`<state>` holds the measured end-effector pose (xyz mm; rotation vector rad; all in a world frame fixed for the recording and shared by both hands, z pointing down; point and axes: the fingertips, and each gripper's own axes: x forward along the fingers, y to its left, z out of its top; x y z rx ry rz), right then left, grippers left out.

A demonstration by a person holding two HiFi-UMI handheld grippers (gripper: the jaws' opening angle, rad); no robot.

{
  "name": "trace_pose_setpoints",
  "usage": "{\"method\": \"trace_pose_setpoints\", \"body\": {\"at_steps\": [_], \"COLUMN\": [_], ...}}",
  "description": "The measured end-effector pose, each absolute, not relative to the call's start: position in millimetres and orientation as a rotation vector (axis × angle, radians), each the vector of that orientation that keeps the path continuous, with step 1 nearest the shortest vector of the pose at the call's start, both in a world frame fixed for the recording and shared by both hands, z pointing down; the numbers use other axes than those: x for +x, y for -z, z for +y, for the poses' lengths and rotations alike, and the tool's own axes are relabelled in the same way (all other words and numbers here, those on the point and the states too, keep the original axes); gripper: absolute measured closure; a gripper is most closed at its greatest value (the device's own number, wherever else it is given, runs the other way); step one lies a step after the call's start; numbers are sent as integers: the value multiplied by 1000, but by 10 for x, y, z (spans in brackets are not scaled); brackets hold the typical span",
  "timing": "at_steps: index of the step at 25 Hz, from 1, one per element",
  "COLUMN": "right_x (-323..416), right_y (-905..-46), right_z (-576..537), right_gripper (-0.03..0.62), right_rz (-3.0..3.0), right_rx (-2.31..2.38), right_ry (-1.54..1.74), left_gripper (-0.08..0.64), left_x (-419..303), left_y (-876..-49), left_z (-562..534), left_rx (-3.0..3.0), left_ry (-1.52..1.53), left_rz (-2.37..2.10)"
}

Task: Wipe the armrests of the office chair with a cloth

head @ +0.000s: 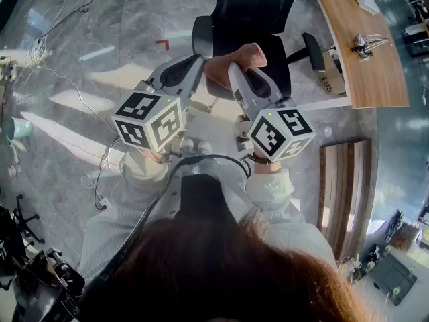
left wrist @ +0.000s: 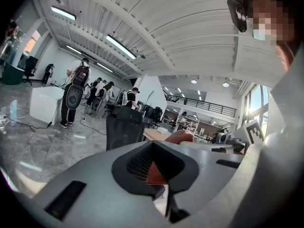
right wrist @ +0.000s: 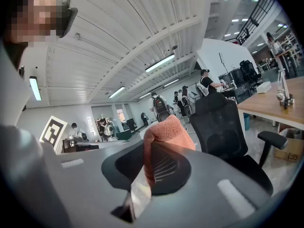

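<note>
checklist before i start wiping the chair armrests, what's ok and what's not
1. Right gripper shut on the cloth: ok.
2. Left gripper shut on the same cloth: ok, though one may need to let go to wipe.
3. Cloth touching an armrest: not ok, it is held in the air short of the office chair.
4. Both armrests in sight: ok, near armrest, armrest by the desk.
5. Where the armrests are dirty: cannot tell.

The glossy grey stone floor carries the black office chair, loose white cables trailing at the left and a red corner mark, while the curved wooden surface at the right bears a white box and a small metal stand.
</note>
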<state>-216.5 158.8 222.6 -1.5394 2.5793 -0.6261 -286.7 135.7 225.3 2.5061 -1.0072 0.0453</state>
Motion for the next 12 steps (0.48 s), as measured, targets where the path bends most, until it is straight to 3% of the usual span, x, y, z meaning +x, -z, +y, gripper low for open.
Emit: {"method": "trace_pose_setpoints", "body": {"at_steps": [12], "right_x": [-2087], "right_y": [-2204], "right_z": [1552], "right_gripper": [568], "right_rz": [2577], "right_rx": [-1502], "right_ry": [629], "left_gripper": [557], "left_x": [-2772], "left_y": [-2300], "left_z": [1307], "left_rx": [2486], "left_ry": [-53], "left_rz": [-1030]}}
